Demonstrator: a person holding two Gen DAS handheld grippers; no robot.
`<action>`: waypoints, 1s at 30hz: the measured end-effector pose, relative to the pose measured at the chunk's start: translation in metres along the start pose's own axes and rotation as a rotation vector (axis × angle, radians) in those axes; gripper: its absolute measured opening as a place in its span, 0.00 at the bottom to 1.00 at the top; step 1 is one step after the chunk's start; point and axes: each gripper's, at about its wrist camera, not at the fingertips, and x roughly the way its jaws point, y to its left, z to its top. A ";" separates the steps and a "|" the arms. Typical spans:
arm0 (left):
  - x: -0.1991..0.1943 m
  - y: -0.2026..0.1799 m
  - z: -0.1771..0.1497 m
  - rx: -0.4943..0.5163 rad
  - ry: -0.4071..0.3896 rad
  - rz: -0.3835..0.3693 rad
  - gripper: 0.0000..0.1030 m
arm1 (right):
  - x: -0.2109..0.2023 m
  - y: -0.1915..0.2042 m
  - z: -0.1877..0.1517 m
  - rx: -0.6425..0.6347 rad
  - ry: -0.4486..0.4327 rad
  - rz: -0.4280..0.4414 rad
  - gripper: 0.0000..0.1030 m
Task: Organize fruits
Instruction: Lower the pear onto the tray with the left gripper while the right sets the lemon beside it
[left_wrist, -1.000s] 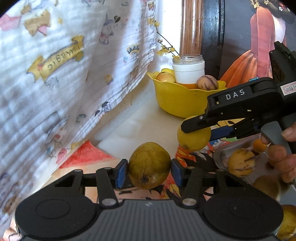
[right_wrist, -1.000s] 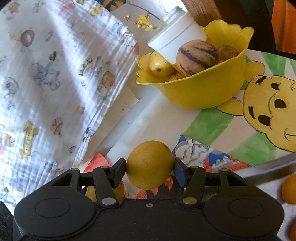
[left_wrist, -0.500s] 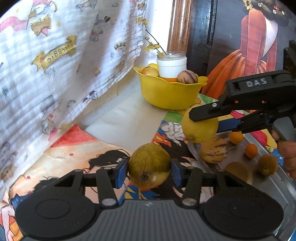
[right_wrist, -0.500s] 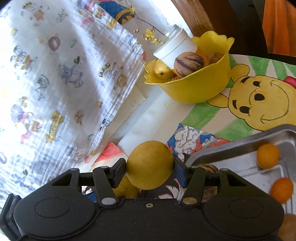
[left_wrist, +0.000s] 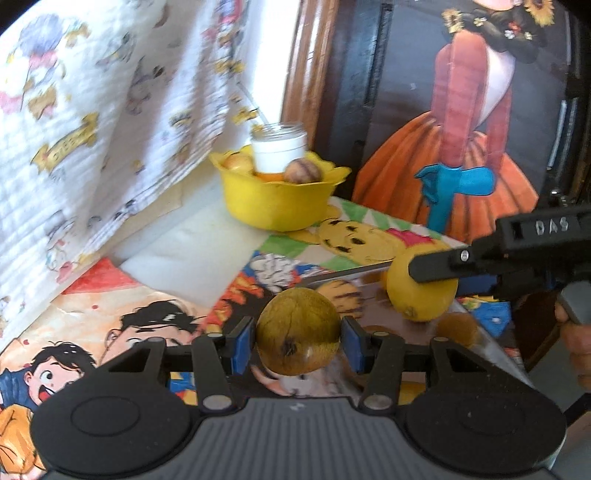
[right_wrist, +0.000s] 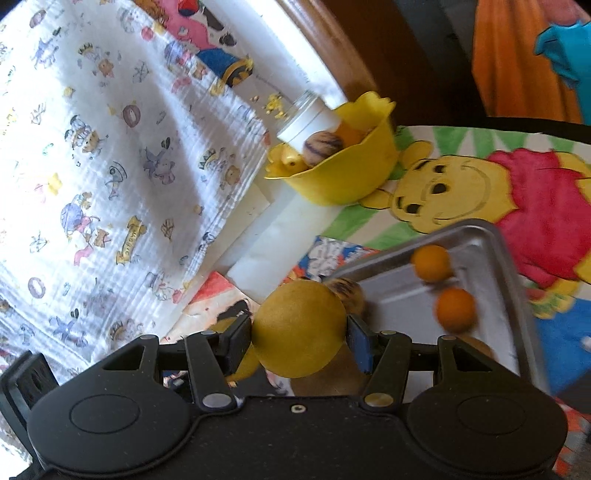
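Observation:
My left gripper (left_wrist: 298, 341) is shut on a brown-green pear (left_wrist: 298, 330), held above the cartoon mat. My right gripper (right_wrist: 298, 338) is shut on a yellow lemon (right_wrist: 299, 328); the lemon also shows in the left wrist view (left_wrist: 421, 286), out to the right over the metal tray (right_wrist: 491, 240). The tray holds two small orange fruits (right_wrist: 431, 261), a striped fruit (right_wrist: 347, 290) and a brown fuzzy fruit (left_wrist: 456, 328). A yellow bowl (left_wrist: 275, 201) at the back holds a striped fruit (left_wrist: 301, 171), a pale fruit and a white jar (left_wrist: 279, 151).
A cartoon-print cloth (left_wrist: 92, 129) hangs along the left. A dark cabinet with a painted figure (left_wrist: 472, 110) stands behind the bowl. A blue plastic piece (left_wrist: 450, 188) stands at the back right. The mat (right_wrist: 461, 184) shows a yellow bear.
Both grippers have pulled back and away from the yellow bowl with their fruits still held. The bowl looks smaller and farther; more of the tray shows under the right gripper.

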 end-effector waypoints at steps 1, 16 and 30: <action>-0.003 -0.005 0.000 0.003 -0.003 -0.007 0.52 | -0.006 -0.002 -0.003 0.002 -0.005 -0.004 0.56; -0.035 -0.074 -0.013 0.064 -0.022 -0.098 0.52 | -0.082 -0.041 -0.057 0.029 -0.039 -0.061 0.56; -0.058 -0.112 -0.054 0.074 0.001 -0.158 0.52 | -0.099 -0.071 -0.089 0.058 -0.012 -0.099 0.56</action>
